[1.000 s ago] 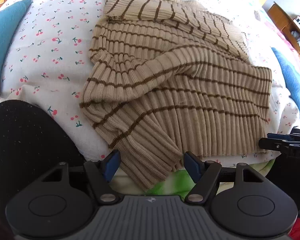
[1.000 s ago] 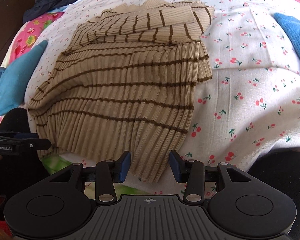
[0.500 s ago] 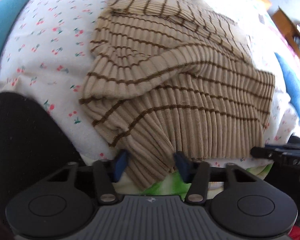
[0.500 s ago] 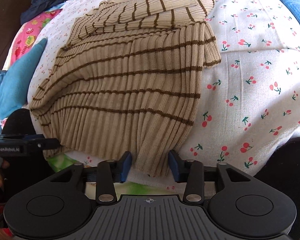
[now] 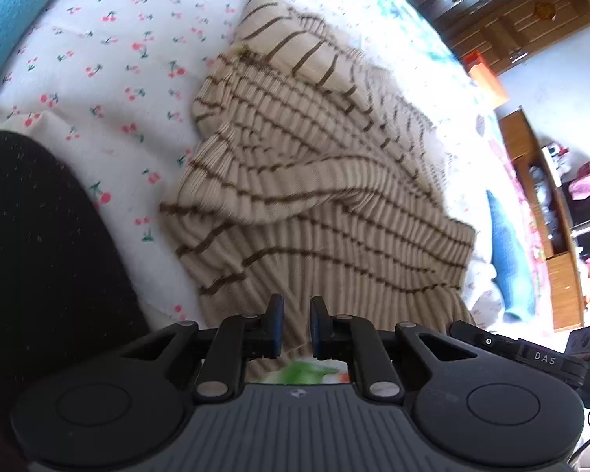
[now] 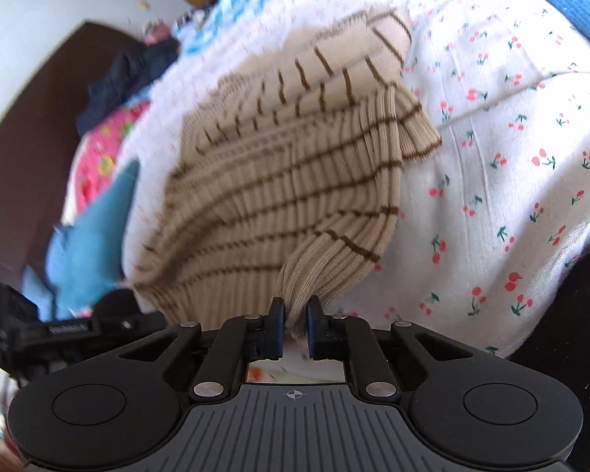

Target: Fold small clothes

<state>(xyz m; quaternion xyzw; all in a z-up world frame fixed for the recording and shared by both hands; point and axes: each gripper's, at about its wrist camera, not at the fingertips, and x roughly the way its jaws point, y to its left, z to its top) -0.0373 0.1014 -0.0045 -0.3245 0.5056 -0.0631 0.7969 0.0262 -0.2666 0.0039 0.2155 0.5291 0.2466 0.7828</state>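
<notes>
A beige ribbed sweater with brown stripes (image 5: 318, 181) lies on the cherry-print sheet (image 5: 110, 78), sleeves folded across its far part. My left gripper (image 5: 296, 322) is shut on the sweater's near hem at its left corner. My right gripper (image 6: 294, 324) is shut on the hem at the right corner (image 6: 314, 275), and the cloth bunches up into the pads and lifts off the bed. The sweater (image 6: 295, 181) rises toward both cameras. The right gripper's body (image 5: 531, 354) shows at the left view's right edge, and the left gripper's body (image 6: 67, 330) shows at the right view's left edge.
A blue cushion (image 5: 15, 11) lies at the far left and another blue cloth (image 5: 507, 259) at the right. Dark clothes (image 6: 129, 74) and a pink patterned cloth (image 6: 102, 157) lie beyond the sweater. Wooden cabinets (image 5: 503, 15) stand past the bed. A dark bed edge (image 5: 39, 275) sits at near left.
Both grippers have closed on the sweater's near hem and lifted it. The views have tilted upward and the hem now bunches between the pads.
</notes>
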